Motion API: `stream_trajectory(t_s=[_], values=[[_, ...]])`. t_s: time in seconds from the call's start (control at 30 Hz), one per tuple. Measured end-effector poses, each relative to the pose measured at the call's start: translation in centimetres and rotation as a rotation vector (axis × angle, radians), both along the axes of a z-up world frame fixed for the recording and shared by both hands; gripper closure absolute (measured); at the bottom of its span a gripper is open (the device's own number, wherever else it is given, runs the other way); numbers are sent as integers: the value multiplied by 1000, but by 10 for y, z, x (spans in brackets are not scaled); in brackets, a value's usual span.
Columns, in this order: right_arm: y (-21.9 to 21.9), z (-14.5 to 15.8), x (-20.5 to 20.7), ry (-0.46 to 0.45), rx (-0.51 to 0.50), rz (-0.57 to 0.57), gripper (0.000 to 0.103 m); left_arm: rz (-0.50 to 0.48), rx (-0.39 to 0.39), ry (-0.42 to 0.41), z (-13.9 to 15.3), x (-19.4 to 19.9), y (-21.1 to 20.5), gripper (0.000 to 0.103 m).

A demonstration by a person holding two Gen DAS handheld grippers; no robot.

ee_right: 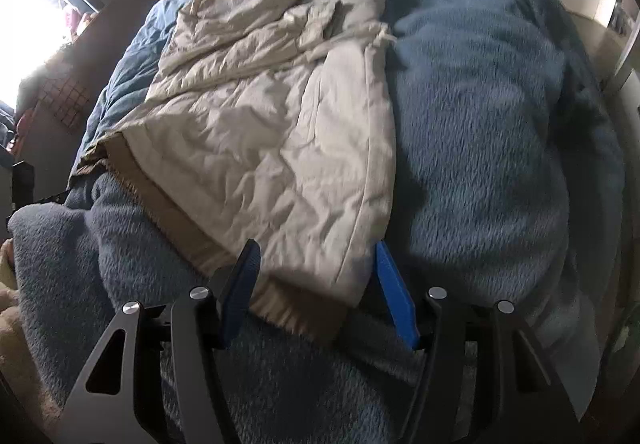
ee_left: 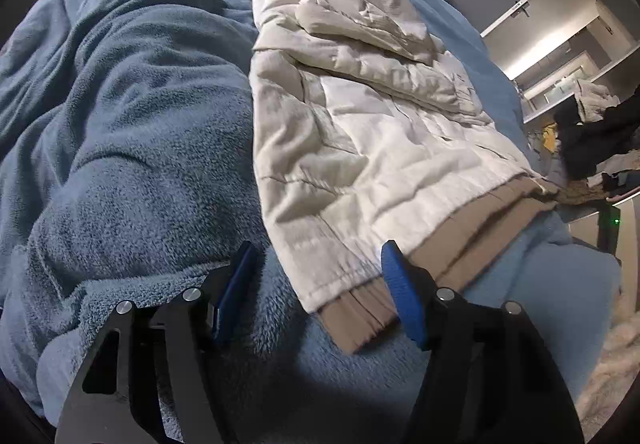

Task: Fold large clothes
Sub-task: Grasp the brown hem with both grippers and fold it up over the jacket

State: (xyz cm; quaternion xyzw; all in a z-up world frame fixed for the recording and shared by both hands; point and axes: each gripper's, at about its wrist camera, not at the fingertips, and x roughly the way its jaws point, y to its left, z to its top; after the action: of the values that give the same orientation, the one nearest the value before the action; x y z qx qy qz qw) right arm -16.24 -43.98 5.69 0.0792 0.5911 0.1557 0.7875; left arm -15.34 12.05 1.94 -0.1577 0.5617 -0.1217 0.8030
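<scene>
A cream quilted puffer jacket (ee_left: 360, 116) with a tan ribbed hem (ee_left: 460, 244) lies folded lengthwise on a blue fleece blanket (ee_left: 120, 148); its sleeves are laid across its upper part. My left gripper (ee_left: 320, 256) is open, its blue pads either side of the jacket's near-left hem corner, just above it. In the right wrist view the same jacket (ee_right: 280, 132) lies ahead. My right gripper (ee_right: 316, 256) is open, its pads straddling the near-right hem corner (ee_right: 320, 308). Neither gripper holds anything.
The blanket (ee_right: 500, 144) covers the whole bed, rumpled at the left. A pile of dark and light clothes (ee_left: 592, 124) sits beyond the bed's edge, by white shelves (ee_left: 560, 44). A bright window (ee_right: 36, 28) is at the left in the right wrist view.
</scene>
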Motion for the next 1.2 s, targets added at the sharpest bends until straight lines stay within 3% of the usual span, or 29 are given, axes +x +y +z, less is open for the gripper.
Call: stream_trajectory(t_s=[0.33,0.37,0.4,0.47,0.53,0.6,0.67,0.93,1.2], values=[[-17,-27,4,108,148,-79,47,16,-37,-23,-10,-3,-1,40],[-14,-25,4,100,156,-66,54,15,-32,-26,-10,-3,-2,40],[-9,-22,4,84,157,-52,59,9,-25,-31,-9,-2,-4,43],[3,-11,5,15,86,-6,85,-7,-30,-49,-5,-2,-6,56],[6,3,7,-49,79,14,88,-20,-12,-63,-1,0,-6,64],[5,15,11,-102,81,16,88,-8,-5,-80,4,3,0,79],[5,29,17,-158,85,16,89,5,-44,-96,9,7,7,86],[8,65,54,-283,87,21,89,0,-17,-249,53,42,16,89],[14,95,100,-414,113,12,89,31,-47,-335,78,97,25,90]])
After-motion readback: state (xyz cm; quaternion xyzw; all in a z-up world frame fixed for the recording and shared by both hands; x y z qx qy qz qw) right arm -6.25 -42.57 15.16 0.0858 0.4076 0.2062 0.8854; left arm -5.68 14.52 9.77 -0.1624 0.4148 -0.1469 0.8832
